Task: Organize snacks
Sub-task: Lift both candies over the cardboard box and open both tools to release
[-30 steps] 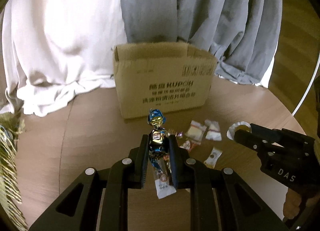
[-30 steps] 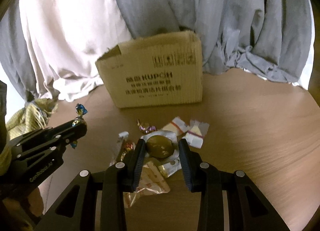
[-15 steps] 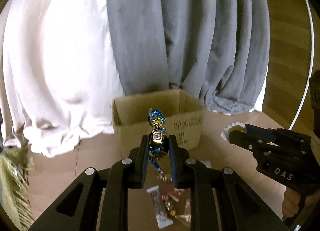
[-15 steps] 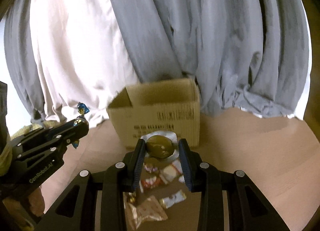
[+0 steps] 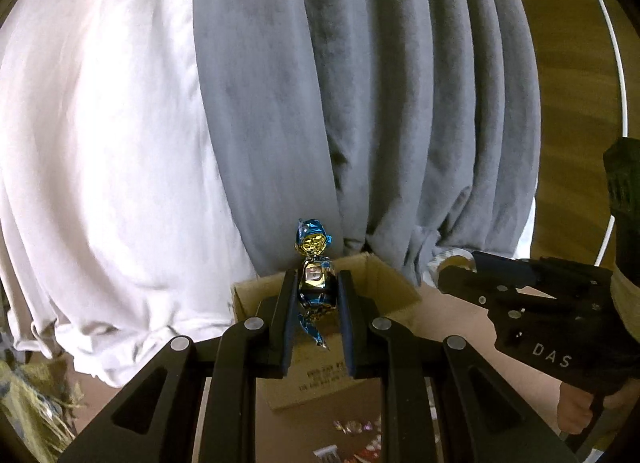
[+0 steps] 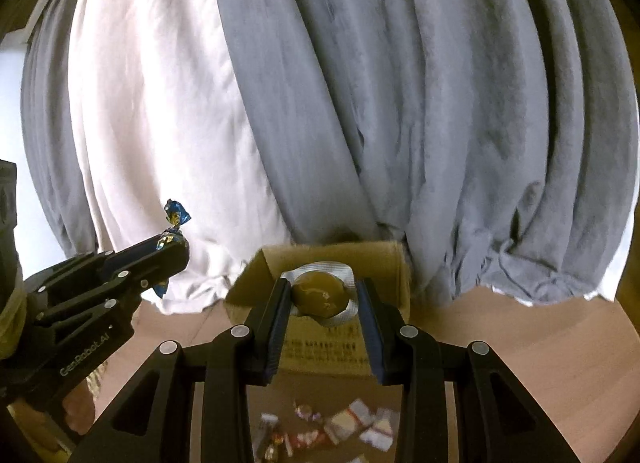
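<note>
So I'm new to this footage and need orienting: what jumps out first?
A shiny blue-and-gold foil candy pinched in the left gripper, and a brown sealed snack clamped in the right gripper. Both are raised before the open cardboard box, with loose snacks on the table below.

backdrop: heavy grey pleated curtain point(image 6: 460, 123) hanging to the tabletop | beside it: pale white bunched fabric curtain point(image 5: 104, 151), hem gathered on the surface | surface: round brown wooden table point(image 6: 540, 347) | lower left edge: yellowish frayed woven cloth point(image 5: 28, 411)
</note>
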{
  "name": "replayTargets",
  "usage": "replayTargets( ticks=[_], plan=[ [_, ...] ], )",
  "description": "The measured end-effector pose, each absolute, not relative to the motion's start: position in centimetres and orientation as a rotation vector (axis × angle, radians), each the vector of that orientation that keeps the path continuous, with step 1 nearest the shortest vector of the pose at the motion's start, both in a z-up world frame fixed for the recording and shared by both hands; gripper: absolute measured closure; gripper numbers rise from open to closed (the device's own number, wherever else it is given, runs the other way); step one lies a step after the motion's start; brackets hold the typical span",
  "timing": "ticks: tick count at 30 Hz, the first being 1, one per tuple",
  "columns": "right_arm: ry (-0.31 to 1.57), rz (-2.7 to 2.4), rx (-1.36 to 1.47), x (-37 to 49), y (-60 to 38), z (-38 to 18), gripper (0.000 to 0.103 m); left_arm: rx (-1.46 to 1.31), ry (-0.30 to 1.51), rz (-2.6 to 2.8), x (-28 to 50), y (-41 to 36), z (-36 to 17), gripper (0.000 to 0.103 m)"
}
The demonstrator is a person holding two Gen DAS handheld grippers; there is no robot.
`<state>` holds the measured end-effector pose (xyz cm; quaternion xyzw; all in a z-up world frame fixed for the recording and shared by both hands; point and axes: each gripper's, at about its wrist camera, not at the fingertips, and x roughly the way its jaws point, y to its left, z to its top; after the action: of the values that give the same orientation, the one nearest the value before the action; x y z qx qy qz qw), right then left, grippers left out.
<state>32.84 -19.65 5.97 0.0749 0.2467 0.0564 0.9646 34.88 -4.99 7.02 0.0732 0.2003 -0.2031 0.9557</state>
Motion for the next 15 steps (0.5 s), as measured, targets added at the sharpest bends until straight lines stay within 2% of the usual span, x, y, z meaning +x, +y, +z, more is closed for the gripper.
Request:
replayTargets(
  ticks=[15],
  plan=[
    [0.581,0.152,0.144,41.4,-19.9,4.9,0.067,0.114,0.548,-0.443,43.2,-5.8,5.2,0.083]
  ],
)
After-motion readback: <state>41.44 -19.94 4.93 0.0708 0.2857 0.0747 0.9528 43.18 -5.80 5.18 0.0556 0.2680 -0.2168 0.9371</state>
